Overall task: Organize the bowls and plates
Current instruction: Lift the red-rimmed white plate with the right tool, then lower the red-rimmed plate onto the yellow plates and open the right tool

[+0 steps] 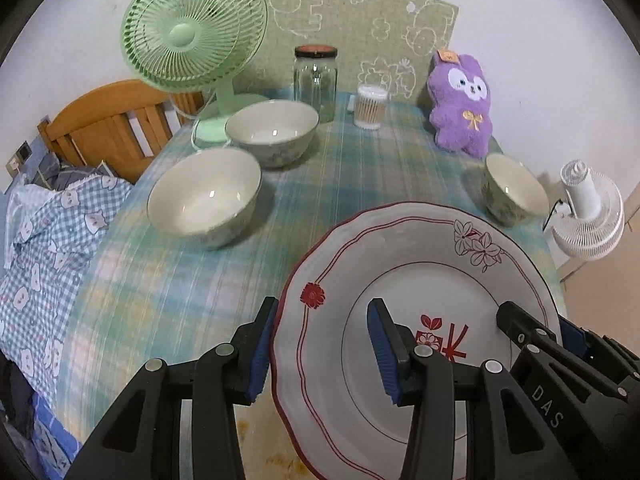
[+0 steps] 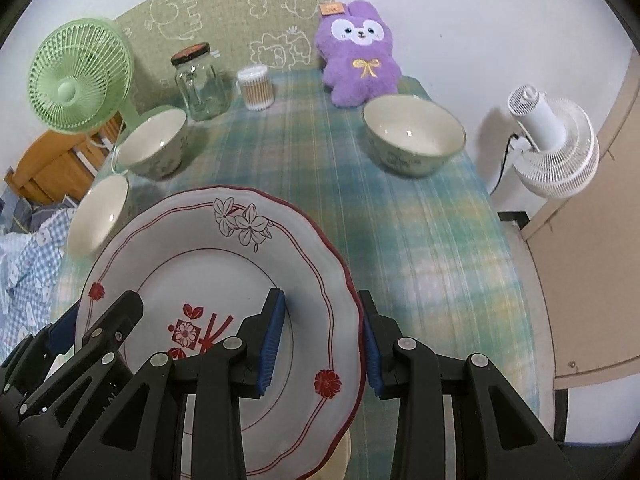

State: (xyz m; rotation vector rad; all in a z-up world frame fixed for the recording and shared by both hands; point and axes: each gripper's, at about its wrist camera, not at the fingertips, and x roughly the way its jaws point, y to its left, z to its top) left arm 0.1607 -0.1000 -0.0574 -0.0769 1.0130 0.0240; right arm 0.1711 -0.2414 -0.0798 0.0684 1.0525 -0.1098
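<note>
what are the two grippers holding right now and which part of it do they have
Both hold one plate by its rim: the left gripper straddles its left edge, the right gripper its right edge, one finger over the rim and one outside.

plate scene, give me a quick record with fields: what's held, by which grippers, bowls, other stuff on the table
held: plate, above the table
left gripper: straddles the plate's left rim
right gripper: straddles the plate's right rim
bowls: three, all empty; two at the left, one at the right
other items: green fan, jar, cotton swabs, purple plush
off the table: white fan
</note>
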